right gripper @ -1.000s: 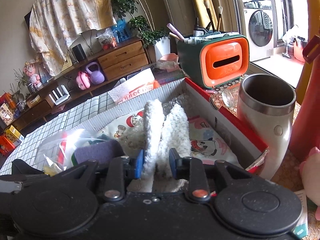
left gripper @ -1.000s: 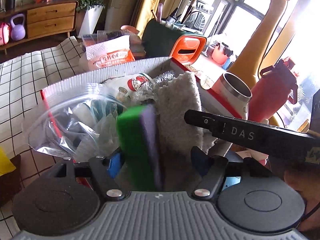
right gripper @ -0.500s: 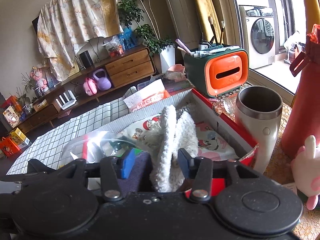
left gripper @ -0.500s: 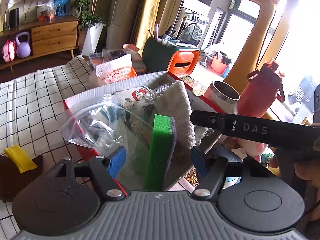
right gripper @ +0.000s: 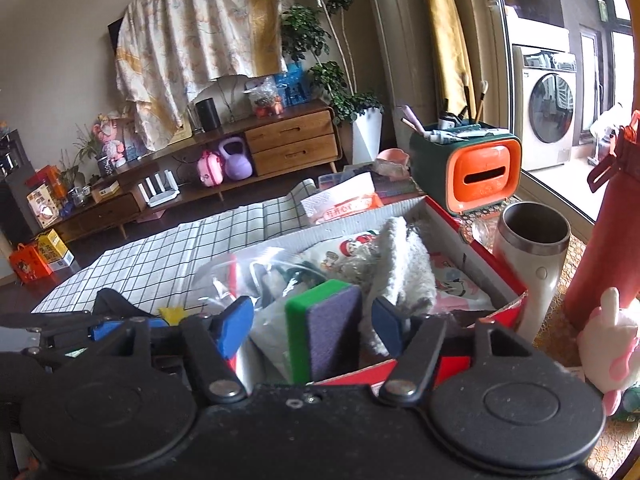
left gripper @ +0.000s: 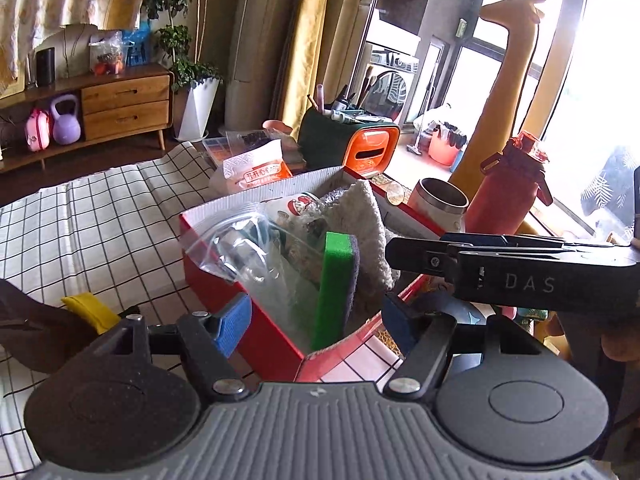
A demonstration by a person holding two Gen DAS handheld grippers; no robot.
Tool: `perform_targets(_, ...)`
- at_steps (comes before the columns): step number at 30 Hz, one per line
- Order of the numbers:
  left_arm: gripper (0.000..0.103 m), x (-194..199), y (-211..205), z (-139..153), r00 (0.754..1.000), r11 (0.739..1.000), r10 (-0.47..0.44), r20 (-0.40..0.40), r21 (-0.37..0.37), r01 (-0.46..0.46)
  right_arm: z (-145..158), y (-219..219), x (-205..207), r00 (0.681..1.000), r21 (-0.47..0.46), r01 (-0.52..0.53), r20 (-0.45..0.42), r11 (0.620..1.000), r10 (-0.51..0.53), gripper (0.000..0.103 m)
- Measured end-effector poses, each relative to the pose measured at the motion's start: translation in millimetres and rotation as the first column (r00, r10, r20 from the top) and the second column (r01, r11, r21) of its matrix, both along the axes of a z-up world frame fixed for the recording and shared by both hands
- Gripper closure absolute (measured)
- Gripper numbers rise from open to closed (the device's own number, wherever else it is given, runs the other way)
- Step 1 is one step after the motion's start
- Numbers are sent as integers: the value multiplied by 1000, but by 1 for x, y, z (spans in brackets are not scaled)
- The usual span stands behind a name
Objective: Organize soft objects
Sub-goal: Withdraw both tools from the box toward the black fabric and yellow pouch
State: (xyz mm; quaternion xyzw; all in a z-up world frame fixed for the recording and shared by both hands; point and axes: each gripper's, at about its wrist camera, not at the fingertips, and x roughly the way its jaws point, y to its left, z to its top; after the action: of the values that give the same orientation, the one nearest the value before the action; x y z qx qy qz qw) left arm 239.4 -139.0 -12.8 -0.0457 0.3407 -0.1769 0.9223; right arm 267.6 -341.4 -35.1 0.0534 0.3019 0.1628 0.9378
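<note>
A red cardboard box point(left gripper: 216, 292) point(right gripper: 500, 276) stands on the checked tablecloth. In it a green and purple sponge point(left gripper: 334, 288) point(right gripper: 324, 336) stands on edge, next to a folded white towel point(left gripper: 362, 224) point(right gripper: 404, 256) and a clear zip bag point(left gripper: 248, 248) point(right gripper: 256, 276). My left gripper point(left gripper: 316, 318) is open and empty, just in front of the box. My right gripper point(right gripper: 312, 326) is open and empty, above the box's near end. The right gripper's body crosses the left wrist view at the right.
A steel tumbler point(right gripper: 534, 248) and a red bottle point(right gripper: 612, 240) stand right of the box, with a pink plush toy point(right gripper: 608, 348) in front. An orange and green organizer point(right gripper: 472, 172) and a tissue pack point(right gripper: 344, 204) lie behind. A yellow pouch point(left gripper: 90, 312) lies on the cloth at the left.
My left gripper let go of the sponge and my right let go of the towel. Both opened and drew back from the box.
</note>
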Motion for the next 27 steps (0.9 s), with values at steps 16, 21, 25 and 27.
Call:
perform_targets(16, 20, -57, 71, -6, 994, 993, 108, -12, -35, -109, 8, 48, -54, 991, 3, -122, 52, 993, 121, 8)
perform_targets(21, 13, -72, 95, -11, 987, 986, 162, -5, -32, -162, 6, 69, -63, 984, -6, -167, 61, 986, 167, 3)
perform_targets(25, 2, -81, 116, -16, 976, 974, 219, 4, -55, -219, 4, 85, -67, 976, -24, -206, 66, 978, 207, 1)
perform_targets(27, 1, -82, 126, -20, 969, 967, 246, -4, -62, -245, 3, 92, -67, 972, -36, -221, 70, 975, 223, 0)
